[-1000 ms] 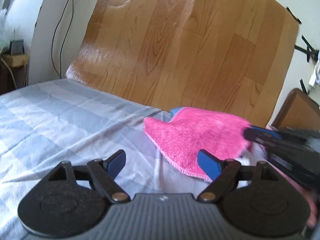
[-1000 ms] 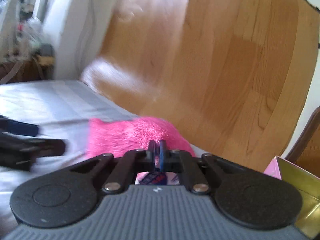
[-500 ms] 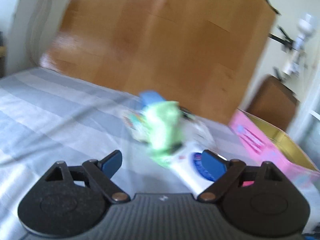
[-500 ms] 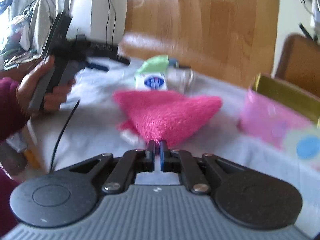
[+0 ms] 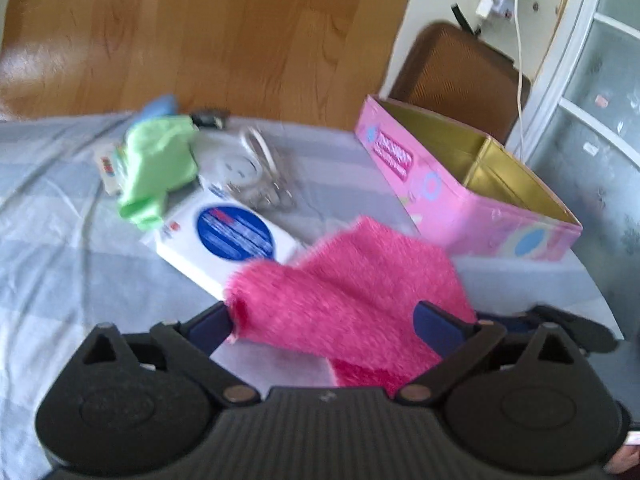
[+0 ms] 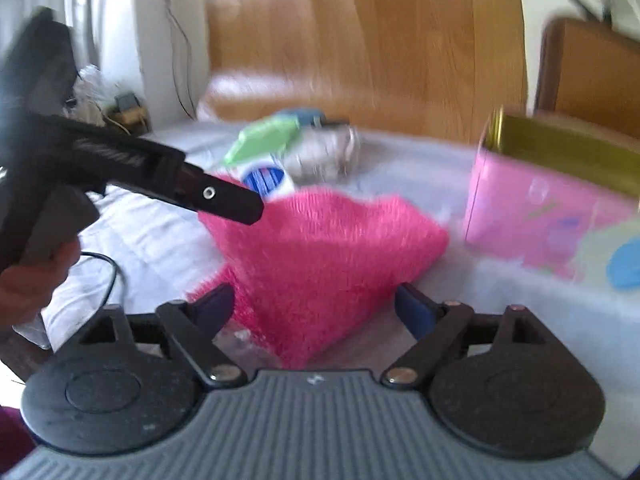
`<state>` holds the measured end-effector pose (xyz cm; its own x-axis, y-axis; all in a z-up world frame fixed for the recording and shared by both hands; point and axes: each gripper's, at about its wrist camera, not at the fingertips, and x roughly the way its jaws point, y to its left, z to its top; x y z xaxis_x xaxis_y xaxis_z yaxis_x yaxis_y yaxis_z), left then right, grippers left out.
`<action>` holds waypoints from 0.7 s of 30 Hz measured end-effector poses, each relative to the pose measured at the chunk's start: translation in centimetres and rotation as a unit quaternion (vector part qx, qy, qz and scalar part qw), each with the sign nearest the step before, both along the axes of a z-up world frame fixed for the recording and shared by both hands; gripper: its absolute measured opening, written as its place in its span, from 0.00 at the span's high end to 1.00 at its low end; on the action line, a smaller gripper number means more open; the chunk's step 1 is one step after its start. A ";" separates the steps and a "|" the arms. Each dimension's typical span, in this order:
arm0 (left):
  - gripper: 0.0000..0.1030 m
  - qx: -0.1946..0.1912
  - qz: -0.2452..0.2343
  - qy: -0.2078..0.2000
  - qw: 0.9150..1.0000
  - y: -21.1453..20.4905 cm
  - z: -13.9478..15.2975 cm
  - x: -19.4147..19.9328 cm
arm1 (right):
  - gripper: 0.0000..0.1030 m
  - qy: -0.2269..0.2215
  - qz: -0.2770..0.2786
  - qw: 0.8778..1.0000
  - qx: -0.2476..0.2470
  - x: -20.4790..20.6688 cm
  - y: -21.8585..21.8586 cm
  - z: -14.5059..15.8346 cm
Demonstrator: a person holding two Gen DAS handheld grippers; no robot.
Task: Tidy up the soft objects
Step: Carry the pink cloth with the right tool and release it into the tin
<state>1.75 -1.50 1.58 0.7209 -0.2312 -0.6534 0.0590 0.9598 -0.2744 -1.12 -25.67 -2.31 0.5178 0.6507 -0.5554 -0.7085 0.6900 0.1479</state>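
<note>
A fluffy pink cloth [image 5: 352, 300] lies on the bed between the open fingers of my left gripper [image 5: 324, 328]. It also shows in the right wrist view [image 6: 320, 256], between the open fingers of my right gripper [image 6: 316, 308]. The left gripper's finger [image 6: 224, 200] reaches the cloth's far left corner in the right wrist view. A green cloth [image 5: 156, 160] lies further back on the bed, beside a white pack with a blue round label [image 5: 228, 236]. An open pink box [image 5: 472, 200] with a gold inside stands to the right.
A grey checked bedsheet [image 5: 52, 240] covers the bed. A wooden headboard [image 5: 200, 32] stands behind it. A coiled white cable with a plug [image 5: 256, 172] lies by the green cloth. A brown chair [image 5: 460, 64] and a white cabinet [image 5: 592, 92] stand at the right.
My right gripper was shut on the pink cloth and has opened, and the cloth now lies on the bed. The left gripper has swung right, up to the cloth.
</note>
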 end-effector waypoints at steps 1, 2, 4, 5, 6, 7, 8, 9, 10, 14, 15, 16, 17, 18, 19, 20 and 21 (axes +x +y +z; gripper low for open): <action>0.01 -0.005 -0.005 0.004 1.000 -0.3 -0.2 0.0 | 0.41 0.003 0.006 1.000 0.004 -0.1 0.0 -0.2; 0.01 -0.008 -0.011 0.005 1.000 -0.7 -0.3 0.0 | 0.53 -0.011 0.013 1.000 0.003 -0.6 0.0 -0.2; 0.01 -0.004 -0.026 0.002 1.000 -1.8 -0.1 0.0 | 0.84 -0.004 0.031 0.999 0.008 -1.1 0.0 -0.2; 0.01 -0.003 -0.035 0.001 0.999 -2.4 0.0 0.0 | 0.86 -0.007 0.030 0.999 0.012 -1.4 -0.2 -0.1; 0.01 -0.002 -0.044 0.001 0.999 -3.0 0.1 0.0 | 0.88 -0.017 0.029 0.999 0.012 -1.8 -0.3 0.0; 0.01 -0.005 -0.055 0.003 0.998 -3.6 0.2 0.0 | 0.88 -0.028 0.030 0.999 0.015 -2.3 -0.6 0.2; 0.01 -0.010 -0.066 0.007 0.998 -4.2 0.3 0.0 | 0.88 -0.039 0.034 0.998 0.028 -2.9 -1.0 0.6; 0.01 -0.018 -0.079 0.013 0.997 -4.8 0.4 0.0 | 0.88 -0.049 0.041 0.997 0.047 -3.6 -1.7 1.1; 0.03 -0.028 -0.090 0.014 0.995 -5.3 0.5 -0.1 | 0.88 -0.060 0.043 0.995 0.060 -3.9 -2.0 1.4; 0.30 -0.067 -0.126 -0.020 0.990 -6.3 2.7 -0.3 | 0.88 -0.155 0.016 0.985 0.068 -5.8 -3.2 2.9; 0.34 -0.079 -0.138 -0.029 0.987 -6.6 3.5 0.0 | 0.88 -0.176 0.003 0.982 0.065 -6.0 -3.3 3.2; 0.38 -0.088 -0.149 -0.035 0.984 -6.9 4.2 0.1 | 0.88 -0.201 -0.014 0.978 0.060 -6.1 -3.3 3.6; 0.39 -0.094 -0.161 -0.044 0.981 -7.4 4.9 0.5 | 0.88 -0.228 -0.030 0.972 0.056 -6.1 -3.4 3.9; 0.39 -0.094 -0.168 -0.056 0.980 -7.9 5.8 0.9 | 0.88 -0.248 -0.043 0.966 0.052 -6.0 -3.3 4.2; 0.39 -0.090 -0.175 -0.069 0.978 -8.6 6.8 1.4 | 0.88 -0.273 -0.062 0.959 0.048 -5.8 -3.3 4.7; 0.39 -0.086 -0.182 -0.083 0.976 -9.2 7.5 1.8 | 0.88 -0.291 -0.078 0.952 0.044 -5.4 -3.5 5.0; 0.39 -0.081 -0.190 -0.102 0.973 -9.9 8.4 2.4 | 0.88 -0.317 -0.101 0.942 0.036 -4.9 -3.6 5.4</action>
<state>4.11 -11.44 9.99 0.6744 -0.5946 -0.4378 0.4708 0.8030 -0.3653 -6.00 -29.24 3.09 0.8476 0.5282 -0.0501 -0.5260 0.8242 -0.2098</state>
